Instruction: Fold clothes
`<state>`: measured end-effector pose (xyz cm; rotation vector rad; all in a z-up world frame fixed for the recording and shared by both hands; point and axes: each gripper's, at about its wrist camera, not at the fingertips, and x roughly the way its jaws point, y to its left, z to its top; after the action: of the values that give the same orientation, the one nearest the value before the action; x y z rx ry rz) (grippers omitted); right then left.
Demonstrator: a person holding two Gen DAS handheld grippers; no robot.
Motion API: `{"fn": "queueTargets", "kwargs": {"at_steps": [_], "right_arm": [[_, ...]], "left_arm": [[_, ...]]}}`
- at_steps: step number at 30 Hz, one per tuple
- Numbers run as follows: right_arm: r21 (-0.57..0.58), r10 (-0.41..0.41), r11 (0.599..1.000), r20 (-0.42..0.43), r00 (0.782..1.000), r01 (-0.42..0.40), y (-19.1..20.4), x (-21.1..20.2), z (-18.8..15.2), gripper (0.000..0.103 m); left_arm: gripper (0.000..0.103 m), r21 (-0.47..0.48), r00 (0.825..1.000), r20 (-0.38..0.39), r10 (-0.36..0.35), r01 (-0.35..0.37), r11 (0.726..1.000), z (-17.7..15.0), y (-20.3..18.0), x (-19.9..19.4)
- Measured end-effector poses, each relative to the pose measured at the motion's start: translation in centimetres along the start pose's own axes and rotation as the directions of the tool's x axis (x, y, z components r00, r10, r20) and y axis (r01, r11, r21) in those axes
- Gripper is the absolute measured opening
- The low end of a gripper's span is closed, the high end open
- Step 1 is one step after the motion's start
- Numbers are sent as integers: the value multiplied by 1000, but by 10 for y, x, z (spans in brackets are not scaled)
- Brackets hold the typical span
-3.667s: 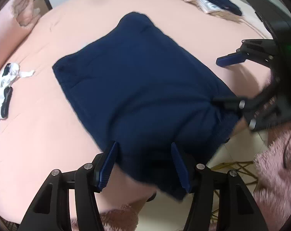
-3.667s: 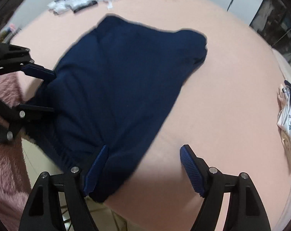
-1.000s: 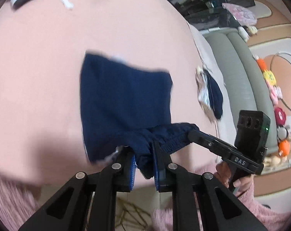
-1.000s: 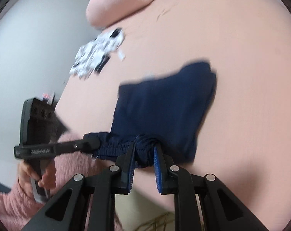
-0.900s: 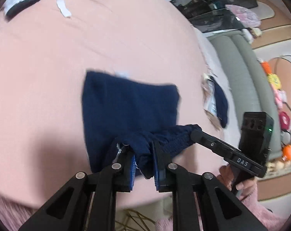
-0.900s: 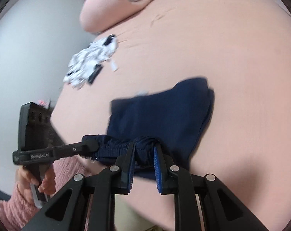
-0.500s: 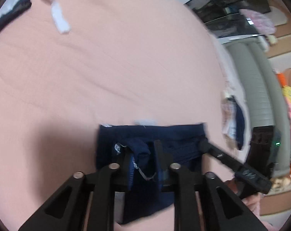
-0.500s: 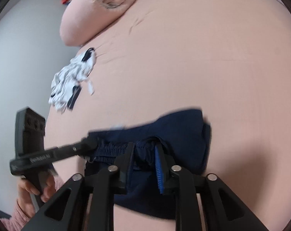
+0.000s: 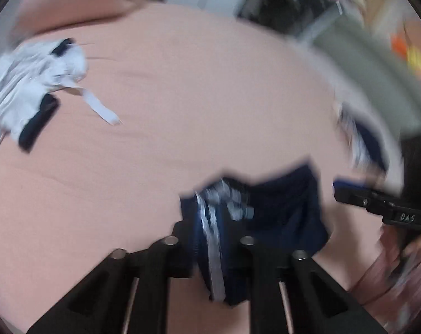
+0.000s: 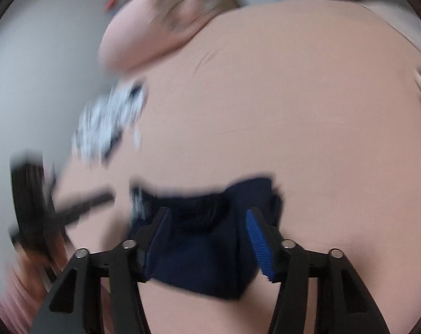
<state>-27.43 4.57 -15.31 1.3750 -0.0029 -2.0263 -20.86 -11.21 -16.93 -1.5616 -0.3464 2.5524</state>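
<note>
A navy garment lies folded into a small bundle on the pink bed, close to the near edge. My left gripper is shut on its left end, with navy cloth and a white drawstring between the fingers. In the right wrist view the same garment lies under my right gripper. Its jaws are opening and the blue pads stand apart with the cloth loose between them. Each gripper also shows in the other's view, the right gripper at the garment's right end and the left gripper as a blur.
A crumpled white and black garment lies at the far left of the bed. Another navy and white item sits by the right edge, in front of a grey sofa. A pink pillow is at the head. A pink sleeve shows lower right.
Both grippers carried the waistband forward over the garment, so it now lies as a smaller bundle. The right jaws have opened off the cloth. The left view has rolled and is blurred.
</note>
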Motion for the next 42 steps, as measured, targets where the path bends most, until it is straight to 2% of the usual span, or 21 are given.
{"fn": "queueTargets", "kwargs": {"at_steps": [1,3,5,9,12,14,17,20,22,23,25,28,30,32,33,35,37,39,40,42], "right_arm": [[-56,-31,998,-47,998,29,9,12,-4,45],[-143,-101,986,-85,991,88,20,32,-5,44],[-192,-155,972,-85,984,136,27,46,-1,44],[-128,-180,975,16,983,181,24,46,21,44],[-53,-126,990,64,990,129,17,30,26,44],[-46,-100,994,55,993,103,14,25,21,44],[-90,-106,990,9,994,106,15,36,16,44],[-126,-168,978,-20,986,164,20,54,16,44],[-109,-195,976,-24,981,191,13,47,13,44],[-83,-182,980,-8,983,181,9,35,11,44],[-59,-157,986,31,987,159,9,12,2,44],[-131,-132,982,34,991,135,26,-1,-15,44],[-193,-121,974,-4,993,118,38,9,-26,44],[-227,-168,962,-66,983,149,38,30,-33,44],[-235,-200,956,-91,976,174,33,37,-37,41],[-205,-208,962,-107,972,183,8,30,-43,41],[-191,-293,944,-118,949,268,-13,15,-44,44],[-169,-327,936,-102,940,308,-22,3,-41,44],[-156,-335,935,-90,938,319,-25,-3,-39,44],[-118,-277,955,-36,960,272,-15,-10,-35,46]], "left_arm": [[10,28,999,-39,3,-2,1000,-2,-5,10],[10,66,996,-87,10,-4,998,0,-14,27],[10,41,997,-73,18,-15,999,9,-10,33],[10,-45,1000,-28,12,-14,999,23,5,29],[10,-114,1000,-5,-17,16,993,25,19,14],[10,-58,999,-20,-26,25,998,16,16,11],[10,26,999,-53,-10,11,1000,6,11,25],[10,-23,998,-61,22,-23,999,8,22,21],[10,-63,997,-65,41,-45,997,10,31,16],[10,-62,997,-49,54,-57,996,9,31,8],[10,0,1000,-23,8,-8,1000,1,19,-7],[10,116,997,-44,-68,73,991,-12,-9,-6],[10,203,993,-114,-14,37,979,-17,-26,14],[11,279,980,-185,73,-19,960,-23,-33,33],[11,286,976,-199,86,-26,958,-25,-28,32],[12,278,975,-199,103,-44,960,-22,-15,21],[14,257,970,-189,151,-100,961,-20,3,11],[14,235,963,-180,199,-155,960,-17,21,1],[14,210,970,-169,172,-135,968,-16,23,-3],[14,209,990,-124,72,-45,977,-19,5,-8]]}}
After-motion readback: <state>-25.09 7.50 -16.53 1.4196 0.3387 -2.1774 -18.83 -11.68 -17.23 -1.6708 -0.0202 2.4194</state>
